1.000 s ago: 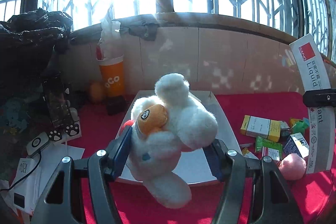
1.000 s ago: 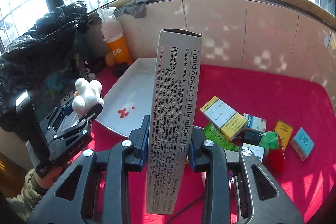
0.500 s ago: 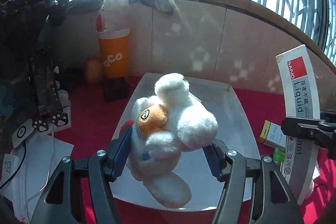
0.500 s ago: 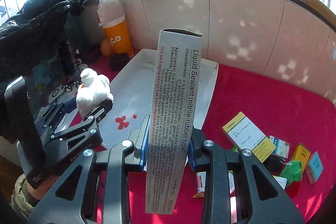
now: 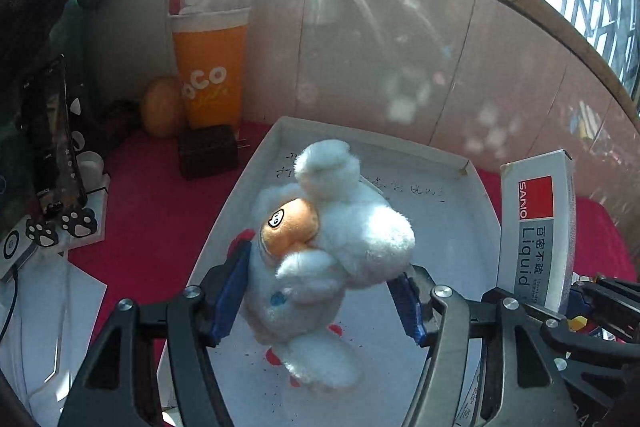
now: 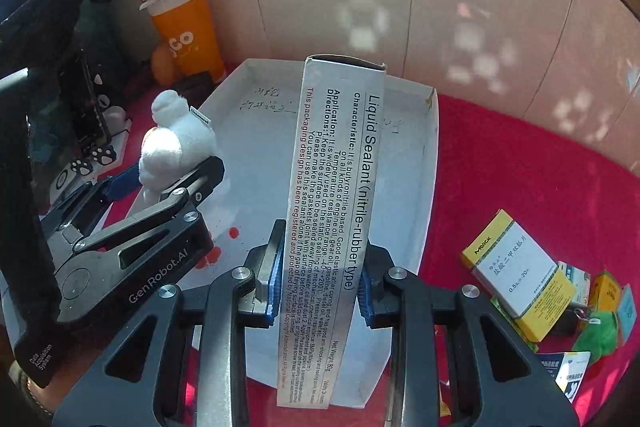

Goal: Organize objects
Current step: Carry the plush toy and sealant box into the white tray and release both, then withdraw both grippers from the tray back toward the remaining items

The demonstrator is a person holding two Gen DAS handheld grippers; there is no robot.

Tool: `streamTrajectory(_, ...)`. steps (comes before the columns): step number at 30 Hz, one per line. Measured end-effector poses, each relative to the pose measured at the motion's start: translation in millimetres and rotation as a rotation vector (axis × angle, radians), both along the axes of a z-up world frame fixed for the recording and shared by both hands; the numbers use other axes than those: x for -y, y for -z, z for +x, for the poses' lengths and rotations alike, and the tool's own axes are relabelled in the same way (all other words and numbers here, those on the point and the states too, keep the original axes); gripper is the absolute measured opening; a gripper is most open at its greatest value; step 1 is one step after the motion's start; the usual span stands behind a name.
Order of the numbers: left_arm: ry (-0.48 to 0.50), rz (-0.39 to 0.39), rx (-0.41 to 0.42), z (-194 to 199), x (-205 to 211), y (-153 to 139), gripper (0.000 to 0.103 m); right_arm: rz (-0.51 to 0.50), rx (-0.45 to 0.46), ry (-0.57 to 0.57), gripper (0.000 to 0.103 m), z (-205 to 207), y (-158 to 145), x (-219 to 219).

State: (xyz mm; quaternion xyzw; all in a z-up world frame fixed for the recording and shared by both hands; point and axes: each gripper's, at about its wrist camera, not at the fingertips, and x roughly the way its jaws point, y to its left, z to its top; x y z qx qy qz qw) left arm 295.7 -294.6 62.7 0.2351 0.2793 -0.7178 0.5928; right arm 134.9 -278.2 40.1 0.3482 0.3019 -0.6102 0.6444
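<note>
My left gripper (image 5: pixel 320 297) is shut on a white plush toy (image 5: pixel 324 251) with an orange face, held above the white tray (image 5: pixel 452 227). In the right wrist view that plush toy (image 6: pixel 176 147) and the left gripper (image 6: pixel 172 181) hang over the tray's (image 6: pixel 424 155) left edge. My right gripper (image 6: pixel 320 285) is shut on a long grey liquid sealant box (image 6: pixel 332 211), upright over the tray's middle. The same sealant box (image 5: pixel 536 227) shows at the right of the left wrist view, with the right gripper (image 5: pixel 576 303) below it.
An orange cup (image 5: pixel 210 71), an orange fruit (image 5: pixel 162 107) and a dark block (image 5: pixel 208 157) stand behind the tray's left corner. Small medicine boxes (image 6: pixel 520 275) and a green item (image 6: pixel 598 335) lie on the red cloth (image 6: pixel 520 187) at right. A tiled wall (image 6: pixel 440 7) rises close behind.
Both grippers have moved forward and down over the white tray, each still holding its object. The sealant box now stands closer to the plush toy.
</note>
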Motion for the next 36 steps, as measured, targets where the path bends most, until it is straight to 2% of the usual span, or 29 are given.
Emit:
streamTrajectory(3,-0.020,-0.007,-0.054,6,1,2,0.071,-0.017,-0.023,0.007,0.033,4,1,2)
streamTrajectory(4,-0.036,-0.009,-0.066,9,1,2,0.075,-0.027,-0.037,0.021,0.042,3,0,1)
streamTrajectory(5,-0.063,-0.015,-0.072,14,1,2,0.088,-0.040,-0.053,0.040,0.059,1,-1,1)
streamTrajectory(6,-0.093,-0.025,-0.080,20,1,1,0.094,-0.054,-0.058,0.057,0.069,-2,-3,0)
streamTrajectory(7,-0.116,-0.039,-0.092,25,0,-1,0.103,-0.069,-0.046,0.067,0.088,-8,-5,-2)
streamTrajectory(8,-0.140,-0.052,-0.092,29,-2,-4,0.103,-0.082,-0.027,0.073,0.094,-12,-8,-4)
streamTrajectory(12,-0.195,-0.121,-0.058,37,-16,-17,0.103,-0.140,-0.003,0.092,0.094,-20,-20,-20)
streamTrajectory(15,-0.234,-0.146,-0.007,38,-27,-24,0.103,-0.183,-0.012,0.080,0.094,-21,-27,-39)
streamTrajectory(18,-0.231,-0.163,0.001,34,-42,-28,0.103,-0.219,-0.010,0.061,0.094,-22,-32,-61)
streamTrajectory(28,-0.031,-0.183,-0.009,-18,-88,-34,0.103,-0.308,0.041,0.060,0.094,-50,-46,-131)
streamTrajectory(36,0.077,-0.214,0.030,-53,-116,-40,0.103,-0.368,0.060,0.171,0.094,-103,-46,-185)
